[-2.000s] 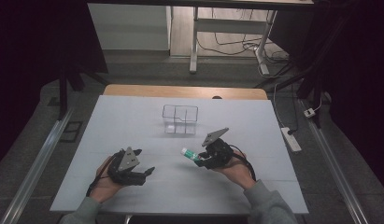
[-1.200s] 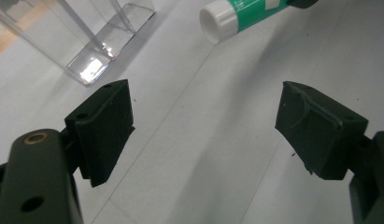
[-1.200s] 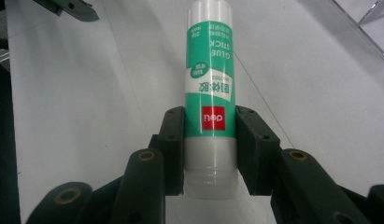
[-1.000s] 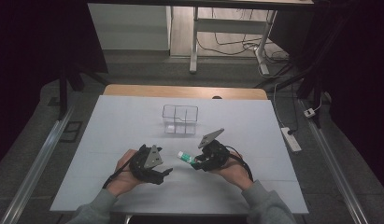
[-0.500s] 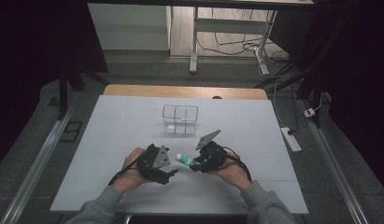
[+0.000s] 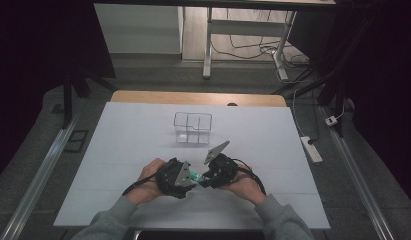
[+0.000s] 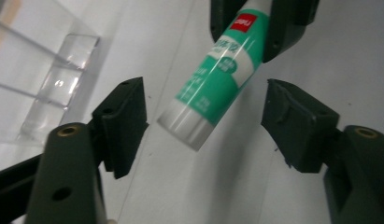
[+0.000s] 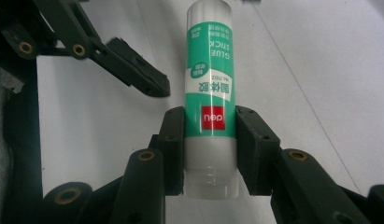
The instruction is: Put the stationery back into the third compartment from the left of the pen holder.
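Since the earlier frames the left hand-held gripper (image 6: 185, 179) has slid across the worktop (image 6: 118, 150) from the person's left until it meets the right hand-held gripper (image 6: 205, 180) at the near middle. Its jaws have just been closing, and the glue stick (image 7: 213, 79) now lies between them; the left gripper view shows daylight on both sides of the tube, so the pads (image 7: 126, 123) are not yet pressing on it. The right one has kept its place, jaws clamped on the green-and-white glue stick (image 8: 210, 112) near its clear lower end, holding it level just above the white surface with the free end aimed at the left one. This looks like a pass from right to left, or a two-handed pull to uncap the stick. Beyond them, well apart, stands a clear divided organiser (image 6: 193, 127), a likely place for the stick.
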{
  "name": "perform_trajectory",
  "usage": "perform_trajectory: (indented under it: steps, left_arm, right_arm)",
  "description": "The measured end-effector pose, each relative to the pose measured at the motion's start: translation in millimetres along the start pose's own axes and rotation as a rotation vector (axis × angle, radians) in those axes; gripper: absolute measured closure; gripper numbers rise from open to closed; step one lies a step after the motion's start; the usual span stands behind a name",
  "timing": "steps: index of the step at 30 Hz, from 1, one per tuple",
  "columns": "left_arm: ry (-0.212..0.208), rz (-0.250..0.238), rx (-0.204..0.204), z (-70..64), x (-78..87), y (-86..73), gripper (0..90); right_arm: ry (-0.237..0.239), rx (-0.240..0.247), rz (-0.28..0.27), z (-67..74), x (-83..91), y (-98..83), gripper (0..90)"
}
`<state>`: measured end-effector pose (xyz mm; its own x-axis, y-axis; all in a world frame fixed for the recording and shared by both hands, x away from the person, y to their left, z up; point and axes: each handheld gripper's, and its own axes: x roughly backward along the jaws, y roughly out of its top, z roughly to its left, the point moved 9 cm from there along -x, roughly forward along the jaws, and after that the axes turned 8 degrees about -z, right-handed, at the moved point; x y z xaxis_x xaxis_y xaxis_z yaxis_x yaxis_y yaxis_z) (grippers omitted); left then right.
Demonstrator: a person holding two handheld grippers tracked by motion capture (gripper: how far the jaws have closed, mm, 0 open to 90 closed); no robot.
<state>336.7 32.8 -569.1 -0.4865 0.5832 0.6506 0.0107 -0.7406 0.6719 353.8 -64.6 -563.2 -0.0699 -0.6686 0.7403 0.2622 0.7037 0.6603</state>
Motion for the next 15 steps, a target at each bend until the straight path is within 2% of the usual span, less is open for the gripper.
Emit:
perform_trajectory:
  steps: [5,9,11,15]
  left_arm:
    - [0.01,0.027,-0.056,-1.3,-1.7,-2.7,42.3]
    - [0.01,0.067,-0.111,-2.4,-3.4,-8.2,51.7]
    - [0.001,0.08,-0.122,-3.6,-4.1,-10.3,54.4]
    - [-0.021,0.088,-0.139,-6.1,-4.1,-12.9,59.0]
  right_arm:
    - [0.021,0.004,-0.001,3.2,-0.1,1.1,64.6]
    - [0.028,0.009,0.003,4.9,0.5,1.8,64.5]
    - [0.029,-0.008,0.01,6.1,1.7,1.6,64.5]
    - [0.04,-0.002,-0.013,6.0,2.9,3.7,64.4]
